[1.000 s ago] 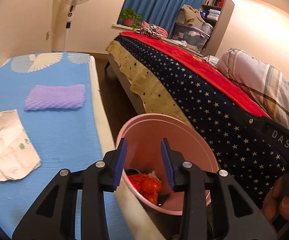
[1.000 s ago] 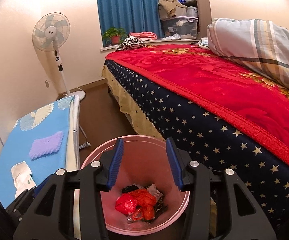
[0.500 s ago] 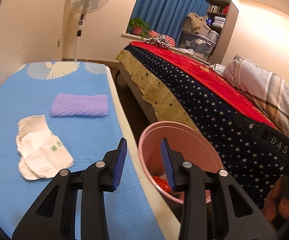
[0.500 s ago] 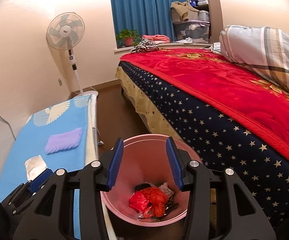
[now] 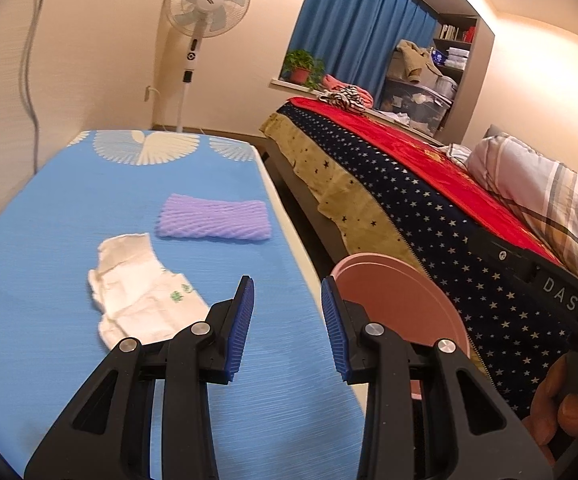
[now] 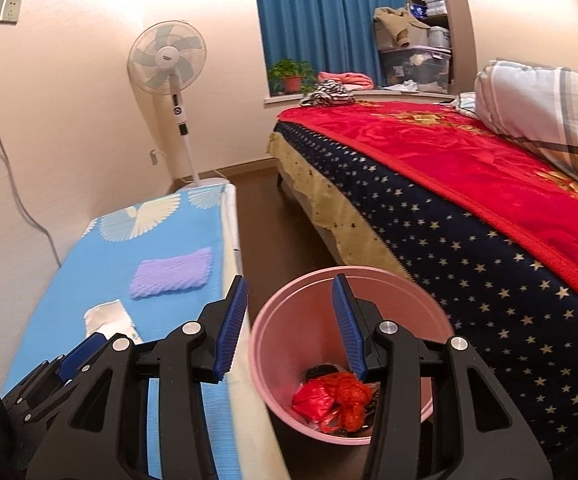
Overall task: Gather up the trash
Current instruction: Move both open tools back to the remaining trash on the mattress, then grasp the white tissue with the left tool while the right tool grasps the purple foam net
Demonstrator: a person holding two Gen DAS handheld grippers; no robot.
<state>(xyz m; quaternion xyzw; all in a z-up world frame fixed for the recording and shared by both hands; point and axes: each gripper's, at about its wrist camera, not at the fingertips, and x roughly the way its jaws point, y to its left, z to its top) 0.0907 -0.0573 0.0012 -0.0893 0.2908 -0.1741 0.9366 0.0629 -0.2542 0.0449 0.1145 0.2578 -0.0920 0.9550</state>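
With red trash already in the pink bin (image 6: 351, 354), the empty, spread left gripper (image 5: 287, 312) is swinging from it toward the white wrapper (image 5: 141, 292) near the table's (image 5: 69, 200) bin-side edge, while the right gripper (image 6: 291, 322) is hovering released.

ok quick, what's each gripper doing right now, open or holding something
Left gripper: open, holding nothing, over the blue table top.
Right gripper: open, holding nothing, above the pink bin.

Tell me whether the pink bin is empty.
No: the right wrist view shows red crumpled trash already lying at the bottom of the pink bin.
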